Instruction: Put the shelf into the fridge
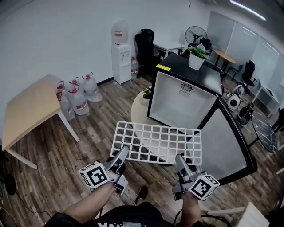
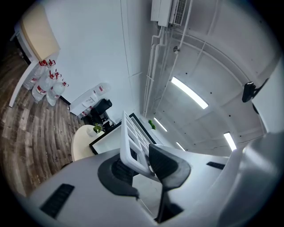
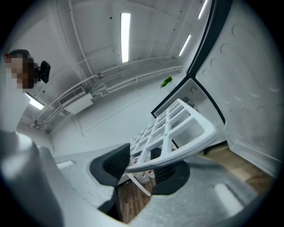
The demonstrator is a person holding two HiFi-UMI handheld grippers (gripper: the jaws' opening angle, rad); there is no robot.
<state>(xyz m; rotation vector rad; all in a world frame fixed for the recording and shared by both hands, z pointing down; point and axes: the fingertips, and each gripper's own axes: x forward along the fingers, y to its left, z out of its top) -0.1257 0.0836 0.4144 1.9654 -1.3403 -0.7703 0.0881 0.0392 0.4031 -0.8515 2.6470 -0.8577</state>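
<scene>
Shelf (image 1: 156, 142), a white grid panel, hangs level in the air in the head view, just in front of the open fridge (image 1: 184, 95) and wholly outside it. Only this view takes in the whole scene. The black fridge stands on a round pale desk (image 1: 138, 114), its door (image 1: 226, 144) is swung out to the right, and its white cavity shows a vent grille high on the back wall. A potted plant (image 1: 196, 56) sits on top of the fridge. Water bottles (image 1: 79, 95) cluster on the wood floor (image 1: 93, 133) beside a second, light wooden desk (image 1: 31, 108). The left hand-held gripper (image 1: 120, 156) and the right hand-held gripper (image 1: 181, 160) each meet the shelf's near edge, one toward each corner. How the jaws stand is hard to read from above. The left gripper view settles it for that side. The shelf's edge bar (image 2: 133, 144) runs edge-on between the two dark pads (image 2: 167, 163), which pinch it from both sides, and the grid recedes toward the fridge. This view alone also shows a wall-mounted air unit (image 2: 167, 11) and ceiling lights. The right gripper view shows the same kind of grip. The rounded corner of the shelf (image 3: 184, 126) passes between its pads (image 3: 116, 162), which clamp the rim. Only here does the door's white inner liner (image 3: 255, 88) rise close on the right.
</scene>
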